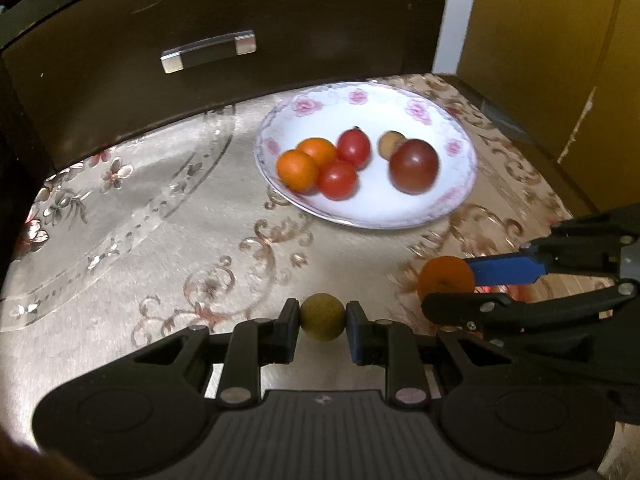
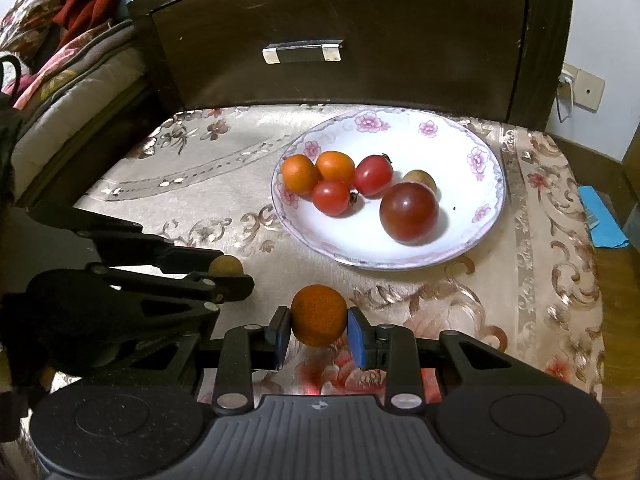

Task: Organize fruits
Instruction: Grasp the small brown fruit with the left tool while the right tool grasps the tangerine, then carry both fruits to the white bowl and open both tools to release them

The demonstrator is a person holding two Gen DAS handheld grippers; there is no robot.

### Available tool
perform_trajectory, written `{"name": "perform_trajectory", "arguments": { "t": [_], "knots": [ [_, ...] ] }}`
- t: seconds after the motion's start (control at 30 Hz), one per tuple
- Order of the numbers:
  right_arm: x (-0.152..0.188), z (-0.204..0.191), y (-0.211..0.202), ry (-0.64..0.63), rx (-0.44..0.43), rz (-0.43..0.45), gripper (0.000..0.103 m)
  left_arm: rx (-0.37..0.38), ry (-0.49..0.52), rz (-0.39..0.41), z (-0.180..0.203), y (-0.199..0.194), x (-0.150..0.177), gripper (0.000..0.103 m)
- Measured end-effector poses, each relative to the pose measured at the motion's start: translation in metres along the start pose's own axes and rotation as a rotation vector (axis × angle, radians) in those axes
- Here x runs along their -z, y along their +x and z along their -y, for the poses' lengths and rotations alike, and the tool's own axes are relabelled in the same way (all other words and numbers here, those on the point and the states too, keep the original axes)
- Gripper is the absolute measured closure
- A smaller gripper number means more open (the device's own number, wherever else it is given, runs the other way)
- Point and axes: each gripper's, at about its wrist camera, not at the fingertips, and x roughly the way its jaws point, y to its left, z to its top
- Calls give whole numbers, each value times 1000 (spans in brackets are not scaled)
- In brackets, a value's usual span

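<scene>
A white floral plate holds two orange fruits, two red tomatoes, a big dark red tomato and a small brown fruit. My left gripper is shut on a small green-brown fruit just above the cloth, near the plate's front. My right gripper is shut on an orange fruit, to the right of the left gripper.
The plate stands on a beige embroidered tablecloth. A dark wooden drawer front with a metal handle rises behind it. Bedding lies at the left, a yellow cabinet at the right.
</scene>
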Motion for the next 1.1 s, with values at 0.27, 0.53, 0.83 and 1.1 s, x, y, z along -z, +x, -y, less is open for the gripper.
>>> {"name": "perform_trajectory", "arguments": {
  "t": [0.27, 0.53, 0.83, 1.1],
  "knots": [
    [14, -3, -15, -6, 33, -10, 79, -2, -14, -35, 5, -14, 15, 70],
    [25, -20, -25, -10, 50, -43, 79, -7, -35, -52, 3, -27, 27, 70],
    [22, -29, -31, -1, 75, -32, 79, -39, -37, -15, 4, -29, 18, 70],
    [11, -16, -30, 30, 96, 1, 78, -56, -22, 21, 9, -26, -2, 70]
  ]
}}
